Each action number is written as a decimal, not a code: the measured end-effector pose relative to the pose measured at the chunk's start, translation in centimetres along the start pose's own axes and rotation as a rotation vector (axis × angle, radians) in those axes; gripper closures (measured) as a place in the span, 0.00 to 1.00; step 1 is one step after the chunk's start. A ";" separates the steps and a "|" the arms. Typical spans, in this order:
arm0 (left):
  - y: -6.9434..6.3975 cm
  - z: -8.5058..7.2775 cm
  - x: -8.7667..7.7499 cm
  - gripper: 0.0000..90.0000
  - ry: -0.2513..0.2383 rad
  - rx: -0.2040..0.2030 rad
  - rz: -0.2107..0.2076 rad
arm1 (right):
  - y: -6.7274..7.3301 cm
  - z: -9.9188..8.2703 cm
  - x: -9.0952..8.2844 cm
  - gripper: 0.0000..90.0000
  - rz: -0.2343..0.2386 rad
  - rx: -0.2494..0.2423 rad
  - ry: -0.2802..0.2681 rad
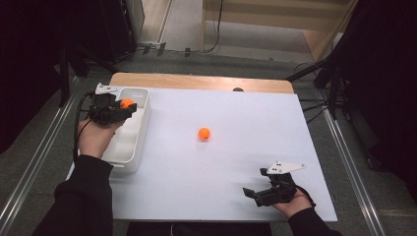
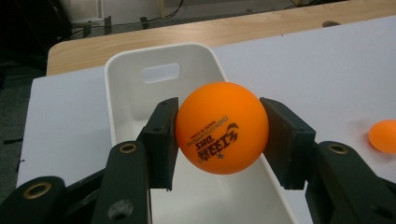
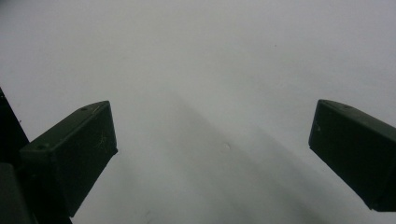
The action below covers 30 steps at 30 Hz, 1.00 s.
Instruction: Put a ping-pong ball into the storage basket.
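My left gripper (image 1: 126, 105) (image 2: 219, 135) is shut on an orange ping-pong ball (image 1: 127, 103) (image 2: 222, 128) with black print, held above the white tray (image 1: 141, 129) (image 2: 126, 74) at the table's left. A second orange ball (image 1: 204, 133) (image 2: 384, 135) lies loose on the white sheet (image 1: 236, 147) near the table's middle. My right gripper (image 1: 255, 187) (image 3: 215, 149) rests low over the sheet near the front right edge, its jaws wide apart with nothing between them.
The white sheet covers a wooden table (image 1: 196, 81) whose far strip shows bare. A small dark object (image 1: 238, 89) sits at that far edge. Metal rails (image 1: 349, 157) and dark stands flank the table on both sides.
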<state>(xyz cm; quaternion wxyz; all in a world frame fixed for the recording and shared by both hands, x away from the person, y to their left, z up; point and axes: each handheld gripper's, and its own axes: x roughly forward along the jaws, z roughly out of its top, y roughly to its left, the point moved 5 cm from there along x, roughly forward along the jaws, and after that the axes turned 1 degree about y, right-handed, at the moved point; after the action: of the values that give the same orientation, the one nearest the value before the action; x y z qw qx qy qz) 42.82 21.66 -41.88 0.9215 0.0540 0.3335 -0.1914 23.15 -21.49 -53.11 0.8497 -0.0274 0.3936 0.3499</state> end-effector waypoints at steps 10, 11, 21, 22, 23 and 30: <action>0.6 -0.1 1.6 0.56 0.016 -0.006 0.021 | 0.0 0.0 0.0 0.00 0.003 0.004 0.005; 0.7 -0.1 1.7 0.56 0.021 -0.007 0.019 | 0.0 0.0 0.0 0.00 0.003 0.004 0.005; 1.1 -0.5 2.6 0.56 0.022 0.000 0.032 | 0.1 0.0 0.0 0.00 0.004 0.004 0.003; 1.1 -0.5 2.7 0.56 0.028 -0.004 0.031 | 0.1 0.0 0.0 0.00 0.003 0.004 0.002; 1.2 -0.6 2.8 0.56 0.029 -0.007 0.034 | 0.1 0.0 0.0 0.00 0.004 0.004 0.003; 1.4 -1.2 3.5 0.55 0.064 -0.033 0.045 | 0.1 0.0 0.0 0.00 0.005 0.004 0.002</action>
<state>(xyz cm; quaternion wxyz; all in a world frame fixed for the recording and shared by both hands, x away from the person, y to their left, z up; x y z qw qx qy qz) 45.11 22.12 -45.03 0.9152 0.0521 0.3647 -0.1634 23.10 -21.40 -53.09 0.8485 -0.0251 0.3950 0.3514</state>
